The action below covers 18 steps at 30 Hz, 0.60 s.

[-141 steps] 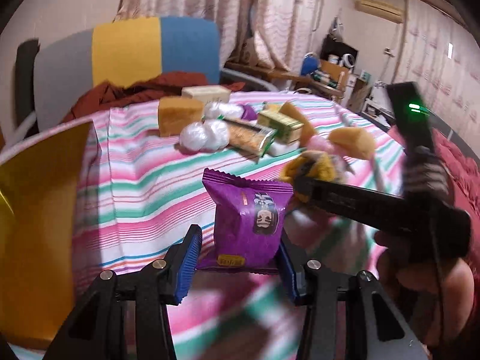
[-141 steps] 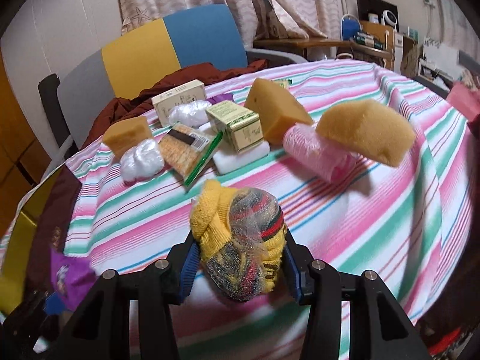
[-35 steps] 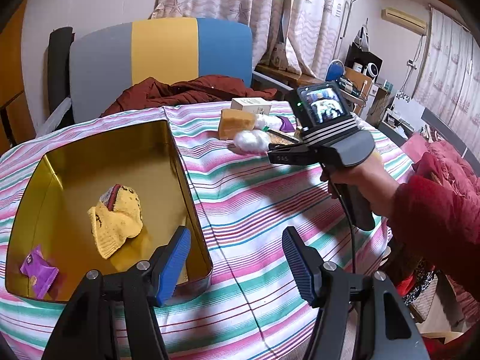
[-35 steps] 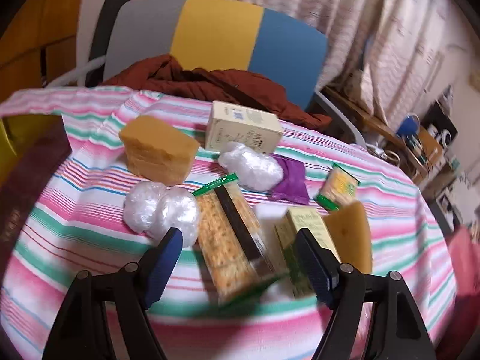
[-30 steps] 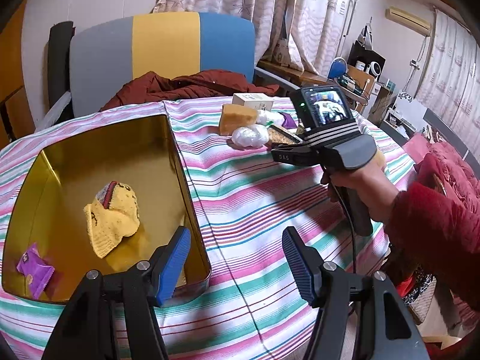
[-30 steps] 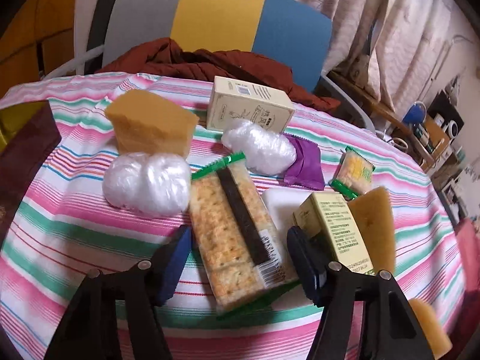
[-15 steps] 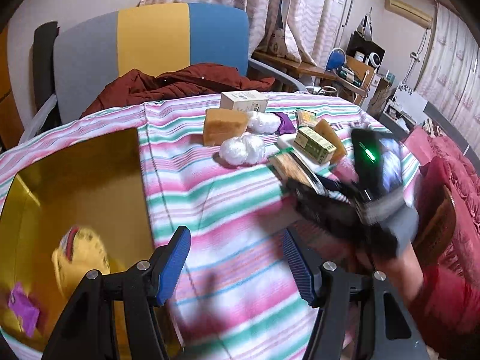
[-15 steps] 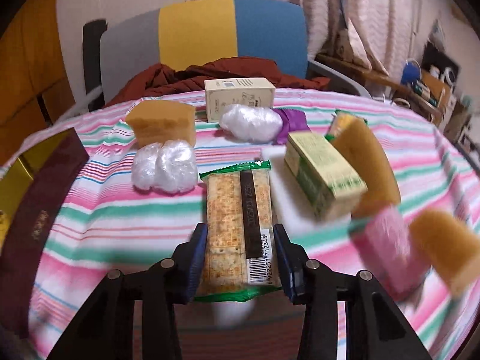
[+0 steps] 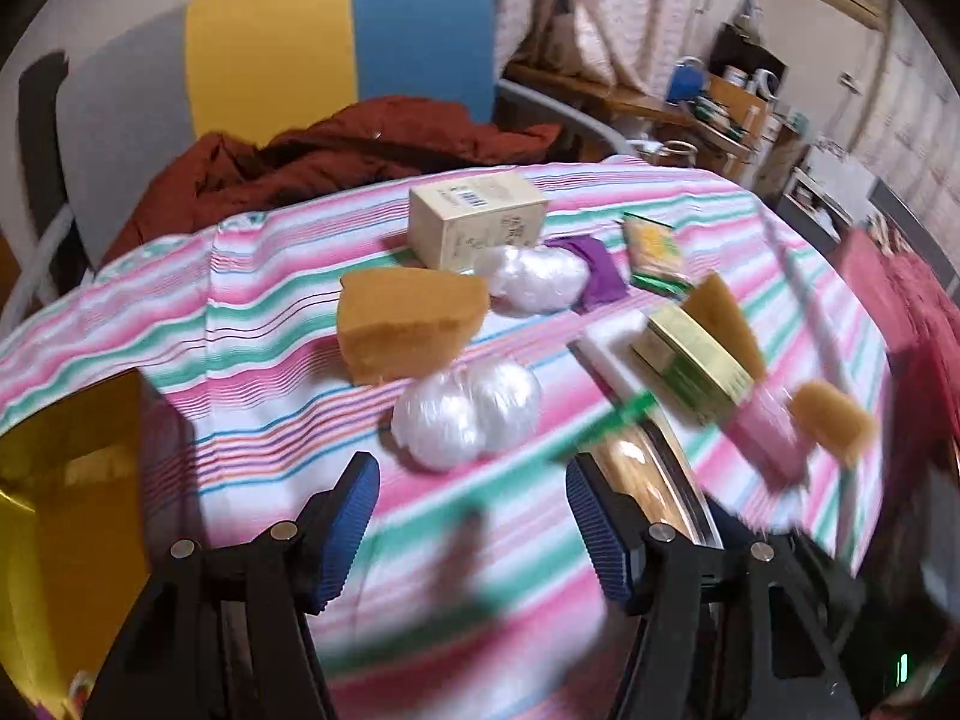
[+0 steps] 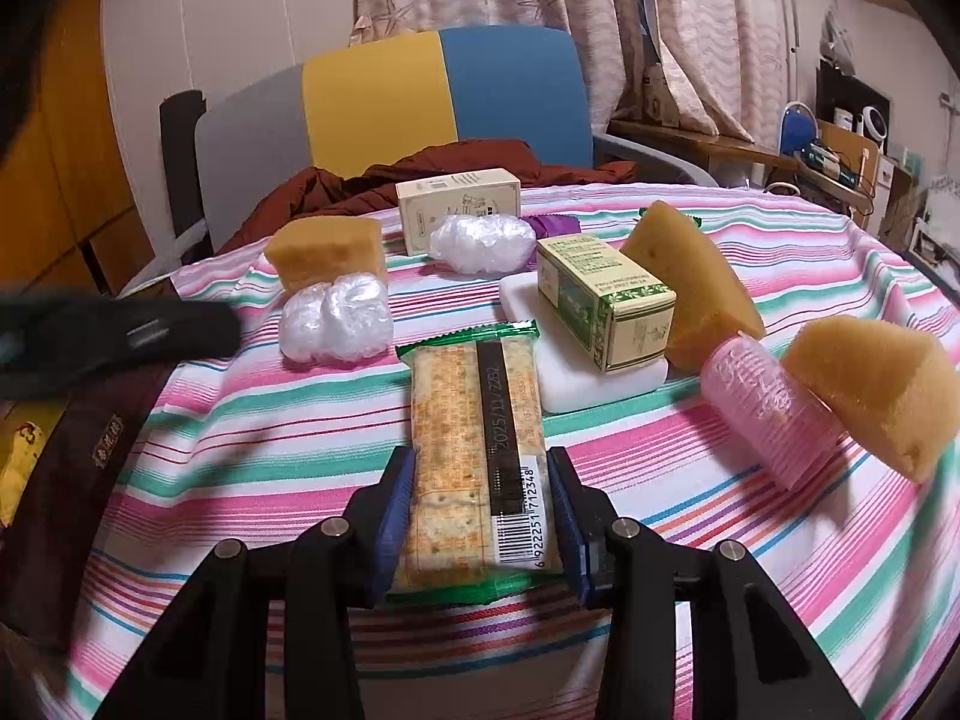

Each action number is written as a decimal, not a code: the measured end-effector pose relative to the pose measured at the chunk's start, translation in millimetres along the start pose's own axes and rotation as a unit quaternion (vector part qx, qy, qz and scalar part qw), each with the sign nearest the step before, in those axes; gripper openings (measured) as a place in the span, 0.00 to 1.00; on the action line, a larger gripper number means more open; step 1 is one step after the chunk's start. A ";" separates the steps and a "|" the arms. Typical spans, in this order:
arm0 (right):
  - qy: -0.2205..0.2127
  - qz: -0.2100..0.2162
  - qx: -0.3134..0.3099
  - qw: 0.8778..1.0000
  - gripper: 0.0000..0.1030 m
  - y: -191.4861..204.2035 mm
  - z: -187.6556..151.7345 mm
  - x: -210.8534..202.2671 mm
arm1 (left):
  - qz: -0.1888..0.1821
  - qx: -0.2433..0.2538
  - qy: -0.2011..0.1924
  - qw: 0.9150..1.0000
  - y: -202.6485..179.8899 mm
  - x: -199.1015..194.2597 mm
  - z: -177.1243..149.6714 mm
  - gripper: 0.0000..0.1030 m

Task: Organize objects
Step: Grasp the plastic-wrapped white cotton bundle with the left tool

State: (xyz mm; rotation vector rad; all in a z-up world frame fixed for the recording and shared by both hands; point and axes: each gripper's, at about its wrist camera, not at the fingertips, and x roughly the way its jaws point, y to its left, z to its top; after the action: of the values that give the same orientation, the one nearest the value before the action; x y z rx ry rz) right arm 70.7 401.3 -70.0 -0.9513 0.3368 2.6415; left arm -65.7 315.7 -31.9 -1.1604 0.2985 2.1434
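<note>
- Gripping the cracker packet (image 10: 477, 456), the right hand-held gripper (image 10: 480, 516) has its blue pads pressed on both long sides, low over the striped table (image 10: 690, 468).
- Left hand-held gripper (image 9: 471, 525) hangs with jaws apart, nothing between them.
- White plastic bundle (image 9: 468, 420) lies at its 12 o'clock; gold tin (image 9: 72, 480) at 9 o'clock.

The left gripper (image 9: 471, 501) hung open above the striped tablecloth (image 9: 252, 324), near a white plastic bundle (image 9: 468, 414) and a sponge (image 9: 408, 324).
</note>
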 end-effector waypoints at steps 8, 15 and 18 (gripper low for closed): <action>-0.003 0.012 0.011 1.000 0.44 -4.3 -0.5 2.7 | 0.009 -0.041 0.011 0.999 1.4 40.7 15.6 0.67; -0.005 0.015 0.014 1.000 0.44 -5.7 -0.8 4.2 | 0.007 -0.077 -0.022 0.997 11.6 45.6 2.7 0.57; -0.006 0.014 0.013 1.000 0.44 -5.8 -0.8 4.2 | 0.006 -0.083 -0.041 0.996 14.5 41.1 -9.8 0.54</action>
State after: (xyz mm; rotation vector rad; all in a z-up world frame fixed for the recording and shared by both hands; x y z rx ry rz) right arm 70.2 407.3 -74.0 -0.9300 0.3849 2.6604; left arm -84.4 318.7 -72.4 -1.1610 0.0915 2.2538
